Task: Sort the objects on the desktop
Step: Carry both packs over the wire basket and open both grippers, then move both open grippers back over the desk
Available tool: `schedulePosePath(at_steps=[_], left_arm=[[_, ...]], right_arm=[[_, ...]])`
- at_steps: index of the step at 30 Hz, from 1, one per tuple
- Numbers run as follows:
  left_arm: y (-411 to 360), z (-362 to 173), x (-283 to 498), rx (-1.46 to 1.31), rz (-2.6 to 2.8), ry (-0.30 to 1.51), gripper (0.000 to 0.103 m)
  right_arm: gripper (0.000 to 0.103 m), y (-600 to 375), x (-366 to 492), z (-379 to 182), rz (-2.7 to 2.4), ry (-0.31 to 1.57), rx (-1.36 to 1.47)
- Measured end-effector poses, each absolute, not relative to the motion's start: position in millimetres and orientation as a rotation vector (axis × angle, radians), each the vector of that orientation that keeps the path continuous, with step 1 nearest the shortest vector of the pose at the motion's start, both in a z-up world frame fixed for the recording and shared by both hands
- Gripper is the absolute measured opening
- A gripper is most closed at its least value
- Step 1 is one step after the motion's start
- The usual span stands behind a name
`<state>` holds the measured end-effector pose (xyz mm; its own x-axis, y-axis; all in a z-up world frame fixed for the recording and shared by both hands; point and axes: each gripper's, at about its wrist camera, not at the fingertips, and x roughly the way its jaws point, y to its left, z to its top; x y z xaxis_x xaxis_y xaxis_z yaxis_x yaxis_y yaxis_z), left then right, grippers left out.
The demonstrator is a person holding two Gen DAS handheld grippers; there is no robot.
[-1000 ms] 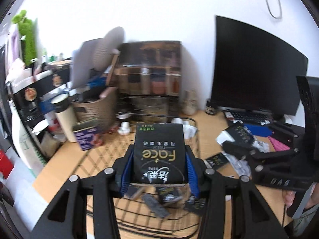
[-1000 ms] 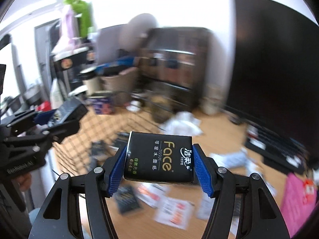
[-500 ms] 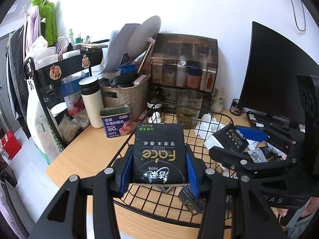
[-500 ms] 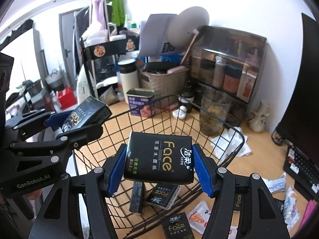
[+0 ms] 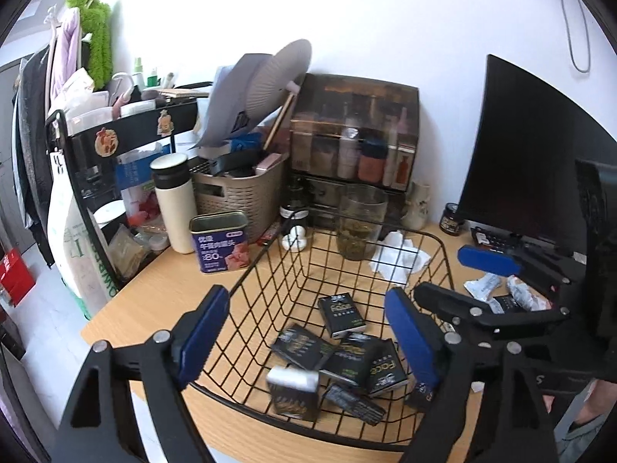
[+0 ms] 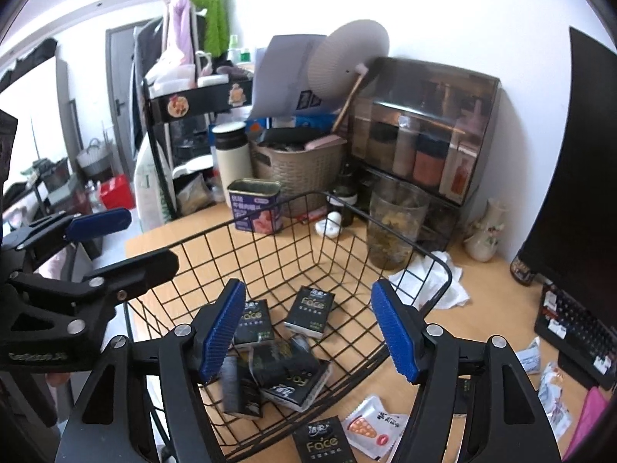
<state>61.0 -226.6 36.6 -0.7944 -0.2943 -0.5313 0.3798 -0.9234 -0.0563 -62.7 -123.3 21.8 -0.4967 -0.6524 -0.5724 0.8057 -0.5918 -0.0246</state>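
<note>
A black wire basket [image 5: 443,249] [image 6: 439,262] sits on the wooden desk and holds several black Face tissue packs [image 5: 341,310] [image 6: 310,310]. My left gripper [image 5: 308,337] is open and empty above the basket's near edge. My right gripper [image 6: 306,328] is open and empty above the basket's near right side. A blurred pack [image 5: 293,389] lies at the basket's front; another blurred pack [image 6: 287,372] lies below my right gripper. One more Face pack [image 6: 324,443] lies on the desk outside the basket, beside a snack packet [image 6: 374,426].
Behind the basket stand a purple tin [image 5: 223,241], a white flask [image 5: 173,200], a woven bin [image 5: 241,193], a glass jar [image 5: 360,225] and a cabinet [image 5: 353,142]. A monitor [image 5: 528,162], keyboard [image 6: 574,328], crumpled tissue [image 5: 399,256] and wrappers [image 6: 553,389] lie to the right.
Both grippers have opened and released their Face tissue packs, which have dropped into the basket. Both grippers now stand above the basket.
</note>
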Motion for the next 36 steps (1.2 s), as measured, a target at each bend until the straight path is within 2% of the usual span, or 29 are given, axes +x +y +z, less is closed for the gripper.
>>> schedulePosePath(at_steps=[8,14,21,26,36], left_arm=[[-206.0,34.4,49.9,0.793,-2.731,0.202,0.084],[-164.7,28.5,26.3,0.865,-2.838,0.168,0.084],[-80.9,6.9,-11.4,1.022,-2.996,0.036,0.084],[-26.9,-22.7,-48.5,1.148,-3.054,-0.132,0.084],[-27.6,-74.4,-124.7,1.302,-2.925,-0.097,0.084]], right_arm=[[0.067,-96.0,-64.6,23.3,-2.177,0.357,0.654],[0.067,-40.1,-86.7,18.7,-2.283,0.316,0.708],[0.067,50.4,-122.1,-0.3,-2.448,0.254,0.837],[0.067,105.5,-140.8,-26.6,-2.526,0.259,0.947],[0.067,158.3,-160.6,-55.9,-2.564,0.220,1.059]])
